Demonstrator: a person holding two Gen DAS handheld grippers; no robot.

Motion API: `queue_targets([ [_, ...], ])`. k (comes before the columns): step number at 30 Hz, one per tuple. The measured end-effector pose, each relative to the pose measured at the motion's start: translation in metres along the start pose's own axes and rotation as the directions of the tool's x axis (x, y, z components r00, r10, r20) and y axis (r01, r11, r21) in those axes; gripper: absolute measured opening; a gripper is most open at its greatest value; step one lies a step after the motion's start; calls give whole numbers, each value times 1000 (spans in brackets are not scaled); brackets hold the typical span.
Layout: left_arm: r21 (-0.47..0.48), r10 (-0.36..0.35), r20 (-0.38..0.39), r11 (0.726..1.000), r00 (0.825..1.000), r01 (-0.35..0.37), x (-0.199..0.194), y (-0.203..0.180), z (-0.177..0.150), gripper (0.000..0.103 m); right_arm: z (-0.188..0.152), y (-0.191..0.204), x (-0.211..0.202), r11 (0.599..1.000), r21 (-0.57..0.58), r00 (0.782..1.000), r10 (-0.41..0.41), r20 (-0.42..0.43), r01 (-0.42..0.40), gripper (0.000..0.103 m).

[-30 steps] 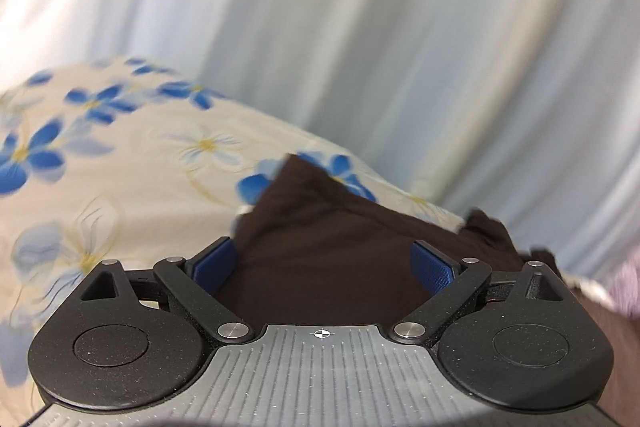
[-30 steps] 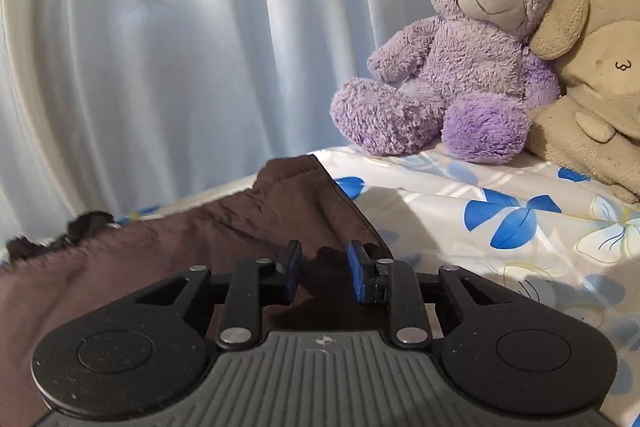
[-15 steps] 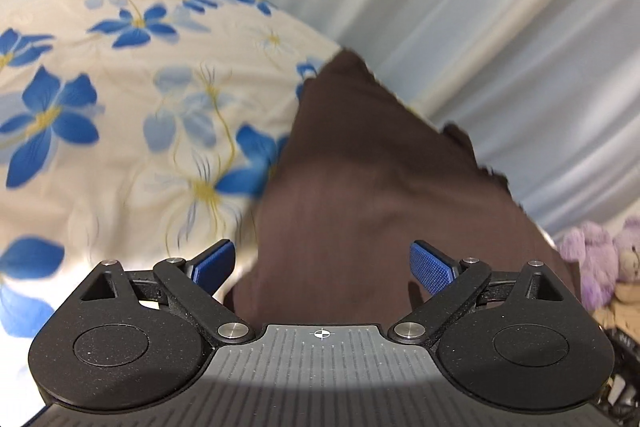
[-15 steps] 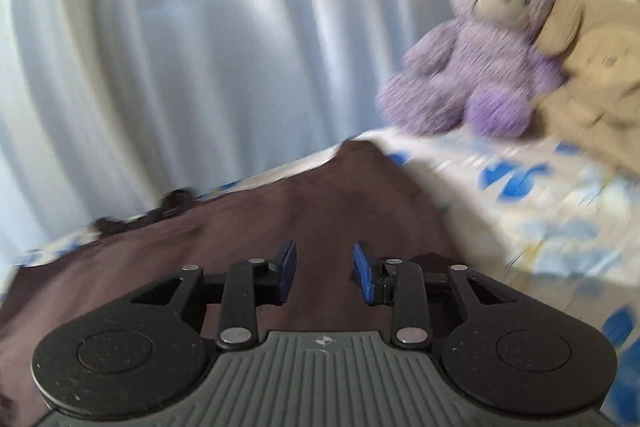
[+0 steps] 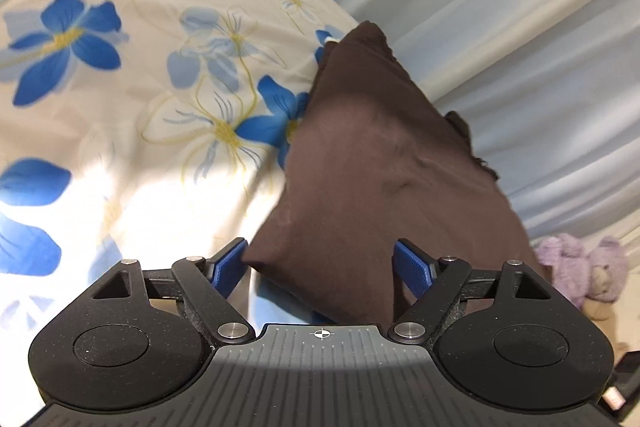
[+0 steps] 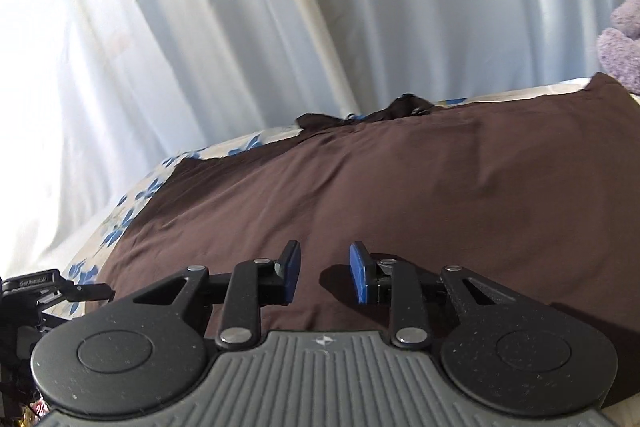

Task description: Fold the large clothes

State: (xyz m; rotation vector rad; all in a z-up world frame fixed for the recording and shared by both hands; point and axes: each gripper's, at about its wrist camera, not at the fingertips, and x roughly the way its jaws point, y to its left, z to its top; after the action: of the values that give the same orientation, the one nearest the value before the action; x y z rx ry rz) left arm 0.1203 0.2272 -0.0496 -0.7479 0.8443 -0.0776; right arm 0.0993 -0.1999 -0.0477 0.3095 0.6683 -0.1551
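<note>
On the bed: brown garment (image 6: 400, 195) lay spread flat along the far edge by the curtain (image 6: 280, 7), over the flowered sheet (image 5: 120, 87).
Why flat: prob. smoothed out so a clean fold line could be picked; one corner (image 5: 370, 31) reached the bed's far edge.
Left gripper (image 5: 320, 263): released, jaws wide apart, nothing pinched; near corner of the garment lay between the blue pads (image 5: 412, 267), maybe brushing the left pad, can't be sure.
Right gripper (image 6: 324, 271): released too, narrower gap, empty; hovered low over the garment's mid part, cloth right below and ahead.
Why held so: judged as lining up for a grab w/ both tools.
Bunched bit: small dark lump (image 6: 404, 105) at the garment's far edge, can't tell what.
Other: purple teddy (image 5: 580, 267) at the bed's far right end.
</note>
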Motion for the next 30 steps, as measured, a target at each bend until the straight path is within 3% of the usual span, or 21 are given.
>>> queue_targets([
  [6,-133,-96,35,986,995,100,13,15,13,77,2,20,19,996,-93,998,-6,-55,1,24],
  [13,-128,-163,13,978,987,163,46,11,38,76,-9,34,34,983,-181,991,-37,-125,14,24],
  [15,-134,-173,0,976,985,172,55,11,45,64,-9,33,33,983,-182,991,-36,-131,11,24],
  [21,-105,-227,-17,969,974,224,55,3,59,44,-3,39,33,975,-220,989,-48,-138,17,23],
  [25,-75,-276,-4,959,961,275,47,-8,61,42,6,50,27,976,-217,996,-48,-76,31,19],
  [27,-61,-259,-4,964,966,258,48,-12,62,47,8,53,31,966,-241,993,-106,-50,91,11],
  [30,-64,-226,-22,972,974,225,57,-11,60,53,8,44,44,968,-208,983,-163,-79,143,7],
])
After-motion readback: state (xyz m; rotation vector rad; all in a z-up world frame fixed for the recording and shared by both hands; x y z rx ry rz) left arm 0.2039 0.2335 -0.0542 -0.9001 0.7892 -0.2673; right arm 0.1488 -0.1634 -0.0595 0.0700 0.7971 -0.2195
